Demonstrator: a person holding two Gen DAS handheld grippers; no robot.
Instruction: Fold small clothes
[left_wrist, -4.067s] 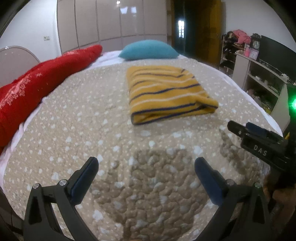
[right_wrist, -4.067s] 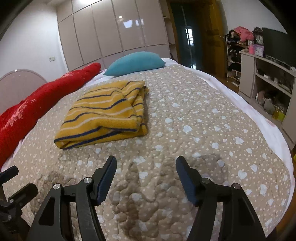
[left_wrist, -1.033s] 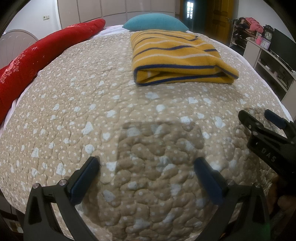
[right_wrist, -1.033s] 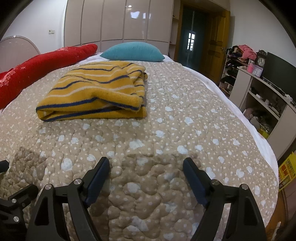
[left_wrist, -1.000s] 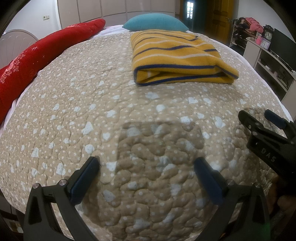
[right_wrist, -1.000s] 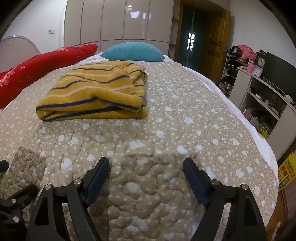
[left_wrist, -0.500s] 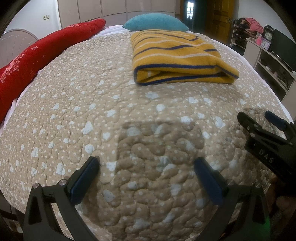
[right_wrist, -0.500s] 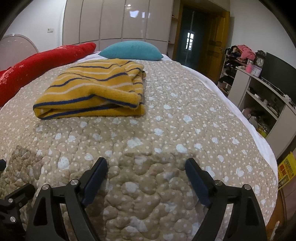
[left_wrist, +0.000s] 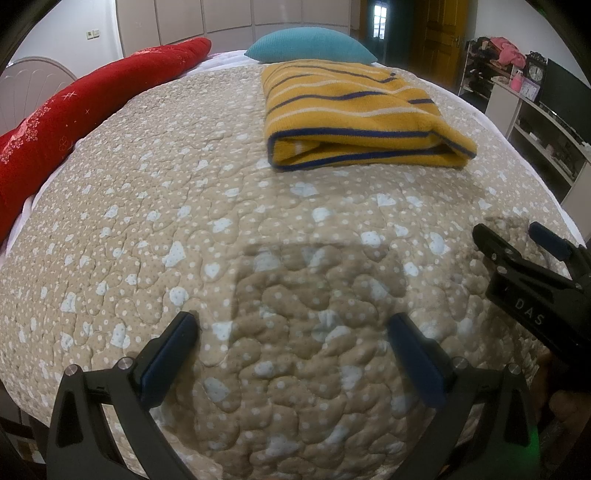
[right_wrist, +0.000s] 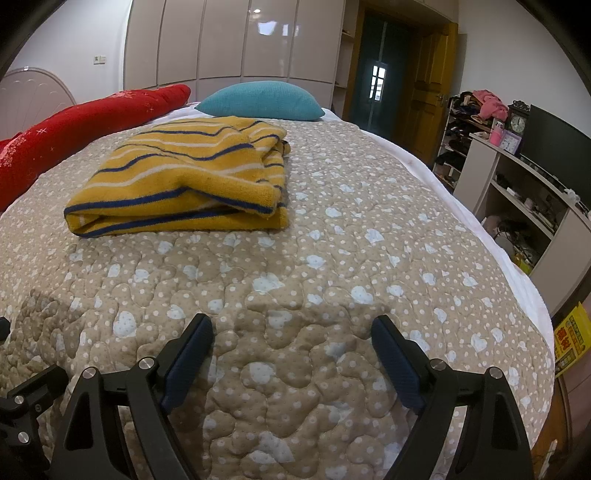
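My left claw (left_wrist: 291, 332) is released, its blue pads wide apart over bare quilt (left_wrist: 147, 184), grasping nothing. My right claw (right_wrist: 291, 336) is released in the same way, also over bare quilt (right_wrist: 369, 240).

The left view shows the right claw (left_wrist: 517, 258) from the side, at the right edge of the frame, with the letters DAS on it. The right view shows only a black part of the left tool at its lower left corner. In the right view I see the door (right_wrist: 428, 92), the clock (right_wrist: 518, 120), the dark screen (right_wrist: 554, 155) and the open shelves (right_wrist: 517, 206) more fully; in the left view they are small at the upper right.

The sweater (left_wrist: 354, 110) is folded, yellow with blue and white stripes, in the upper middle of the left view and in the upper left part of the right view (right_wrist: 192, 177). It lies flat on the quilt, well apart from both claws.

The quilt is beige with white spots and hearts. A red pillow (left_wrist: 74, 118) lies along the left side, and a teal pillow (right_wrist: 260, 99) is behind the sweater. Pale wardrobe doors (right_wrist: 221, 40) fill the back wall.

The bed edge falls away at the right of both views. Between the claws and the sweater there is only quilt.
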